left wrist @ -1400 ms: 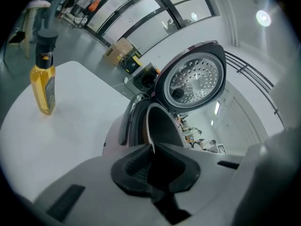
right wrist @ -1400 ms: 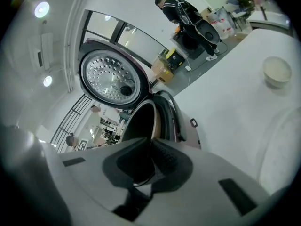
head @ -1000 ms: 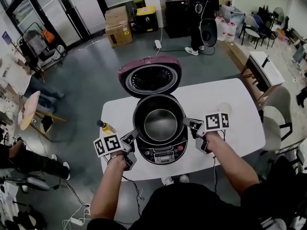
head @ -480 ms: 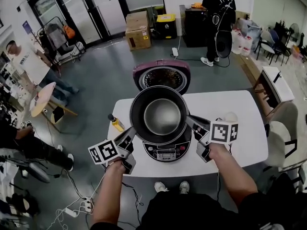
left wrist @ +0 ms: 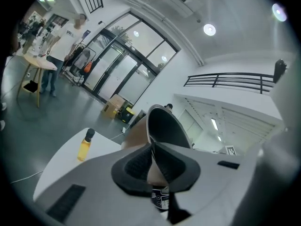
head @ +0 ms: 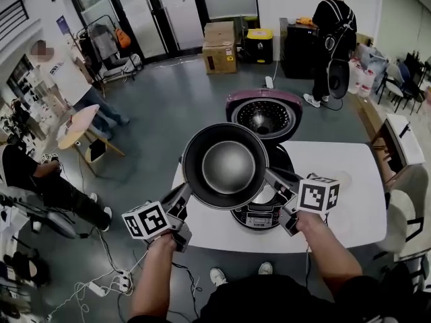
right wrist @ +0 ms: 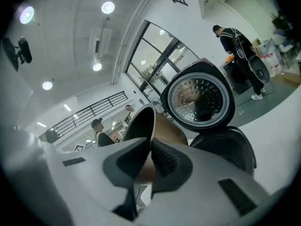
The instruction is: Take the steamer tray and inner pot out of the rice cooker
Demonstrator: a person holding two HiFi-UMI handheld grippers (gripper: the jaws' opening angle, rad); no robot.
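Pinching opposite rim edges to share the weight, left gripper (head: 188, 193) and right gripper (head: 272, 175) jaws hold the dark round metal inner pot (head: 229, 167) level above the open maroon rice cooker (head: 262, 215).

Round dark inner pot (head: 227, 167), shiny grey and empty inside, upright, held clear above the rice cooker (head: 266, 215), rim pinched at 2 opposite sides by left tool (head: 189, 192) and right tool (head: 271, 175), cooker on white worktop (head: 350, 207), maroon lid (head: 264, 113) open
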